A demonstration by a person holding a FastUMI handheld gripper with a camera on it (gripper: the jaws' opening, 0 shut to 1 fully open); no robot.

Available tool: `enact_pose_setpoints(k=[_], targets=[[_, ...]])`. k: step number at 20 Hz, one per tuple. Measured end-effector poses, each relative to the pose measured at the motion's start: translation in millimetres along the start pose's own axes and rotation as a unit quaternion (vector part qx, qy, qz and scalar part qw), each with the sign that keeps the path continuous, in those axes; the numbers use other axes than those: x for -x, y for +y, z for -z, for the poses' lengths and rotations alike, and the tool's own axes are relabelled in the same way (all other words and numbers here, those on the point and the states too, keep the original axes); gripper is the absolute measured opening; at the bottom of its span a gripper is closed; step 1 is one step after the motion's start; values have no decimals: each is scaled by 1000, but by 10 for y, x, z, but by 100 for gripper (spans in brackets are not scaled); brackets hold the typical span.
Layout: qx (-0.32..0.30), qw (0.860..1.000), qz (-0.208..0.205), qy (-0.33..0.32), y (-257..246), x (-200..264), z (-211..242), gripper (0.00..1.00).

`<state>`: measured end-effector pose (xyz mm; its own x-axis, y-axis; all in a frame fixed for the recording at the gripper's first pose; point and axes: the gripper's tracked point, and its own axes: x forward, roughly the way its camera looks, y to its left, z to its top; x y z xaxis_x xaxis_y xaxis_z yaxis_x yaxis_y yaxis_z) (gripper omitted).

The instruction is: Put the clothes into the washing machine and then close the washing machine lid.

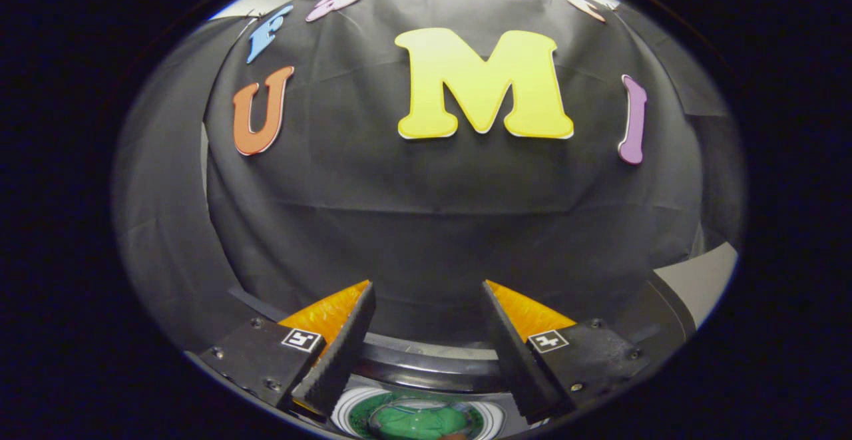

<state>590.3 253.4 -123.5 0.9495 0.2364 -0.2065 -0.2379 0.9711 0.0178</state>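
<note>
Two fingers of the gripper (426,333) spread wide, gripping nothing, above the washing machine (426,367). Something green (423,421) seen inside, probably clothes. Lid-closing likely still left.

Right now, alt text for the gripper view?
The gripper has its fingers open and empty, held over the washing machine, whose dark round rim curves just beyond them. Something green lies below, between the fingers. Black booth cloth hangs behind.

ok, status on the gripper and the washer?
Gripper open, holding nothing, black booth cloth beyond. Dark round washing machine rim under the fingers. Green item in the round opening below, identity unclear. Nothing blocking.
</note>
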Motion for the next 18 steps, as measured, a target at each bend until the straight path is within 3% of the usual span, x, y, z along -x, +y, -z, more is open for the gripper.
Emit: enact_pose_setpoints(k=[10, 18], targets=[[-20, 1000, 7, 23, 56, 413, 322, 98], [-8, 999, -12, 50, 69, 1303, 947, 100]])
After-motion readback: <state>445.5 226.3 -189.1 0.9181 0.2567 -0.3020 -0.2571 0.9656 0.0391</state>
